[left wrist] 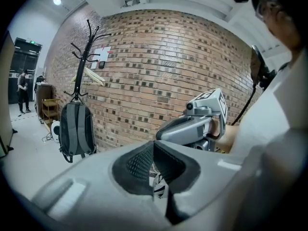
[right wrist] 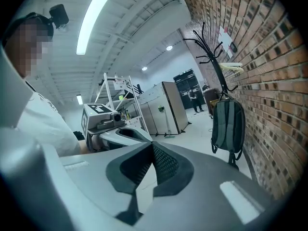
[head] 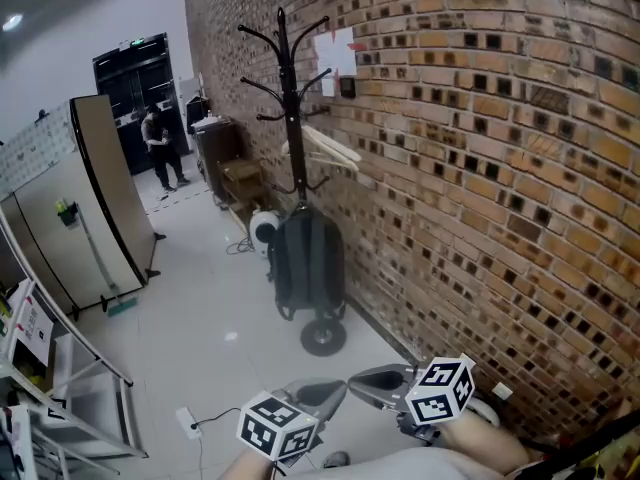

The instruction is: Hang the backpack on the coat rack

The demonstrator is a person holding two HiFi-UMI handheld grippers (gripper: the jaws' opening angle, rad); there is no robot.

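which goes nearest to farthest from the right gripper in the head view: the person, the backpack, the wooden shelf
1. backpack: hanging on the coat rack, straight ahead of the right gripper.
2. wooden shelf: on the floor behind the rack, slightly left.
3. person: standing far back, upper left.

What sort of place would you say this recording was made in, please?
Likely an industrial-style workshop or lab: a bare brick wall, freestanding partition panels and metal shelving on a plain floor.
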